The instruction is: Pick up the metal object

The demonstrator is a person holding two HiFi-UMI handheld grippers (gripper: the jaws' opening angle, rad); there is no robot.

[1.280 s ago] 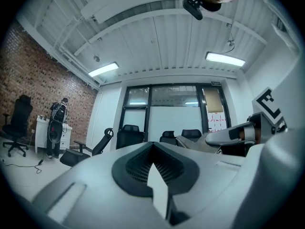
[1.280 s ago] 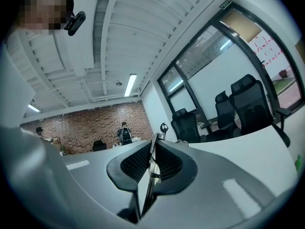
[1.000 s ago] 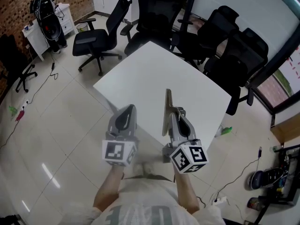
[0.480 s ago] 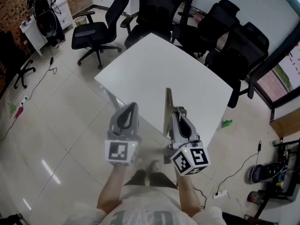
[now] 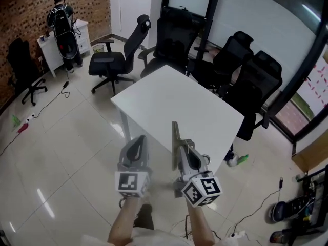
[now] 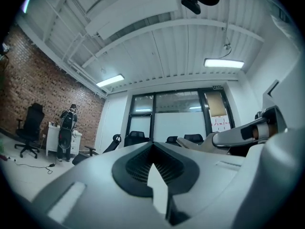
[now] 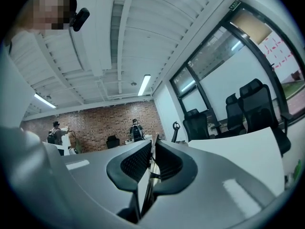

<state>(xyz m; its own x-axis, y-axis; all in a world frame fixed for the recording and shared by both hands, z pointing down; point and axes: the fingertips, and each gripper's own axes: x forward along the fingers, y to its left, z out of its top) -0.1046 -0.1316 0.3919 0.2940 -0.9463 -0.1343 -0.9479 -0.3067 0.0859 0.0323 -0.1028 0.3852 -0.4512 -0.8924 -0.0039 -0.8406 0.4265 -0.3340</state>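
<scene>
A thin, flat metal object (image 5: 175, 143) stands on edge, clamped between the pads of my right gripper (image 5: 180, 148), which is shut on it in front of the white table's (image 5: 179, 99) near corner. Seen along the jaws in the right gripper view, the metal object (image 7: 151, 162) is a narrow dark strip pinched by the right gripper (image 7: 151, 168). Beside it my left gripper (image 5: 137, 146) is raised at the same height. In the left gripper view the left gripper (image 6: 153, 168) is shut with nothing between its pads. The tabletop is bare.
Black office chairs (image 5: 110, 60) ring the table's far sides (image 5: 241, 65). A person (image 5: 64, 22) stands at a white desk by the brick wall, back left. A green bottle (image 5: 240, 159) and cables (image 5: 256, 199) lie on the tiled floor at right.
Both grippers have dropped lower in the head view and drawn back from the table. The metal object stays in the right gripper. More of the room's far side shows.
</scene>
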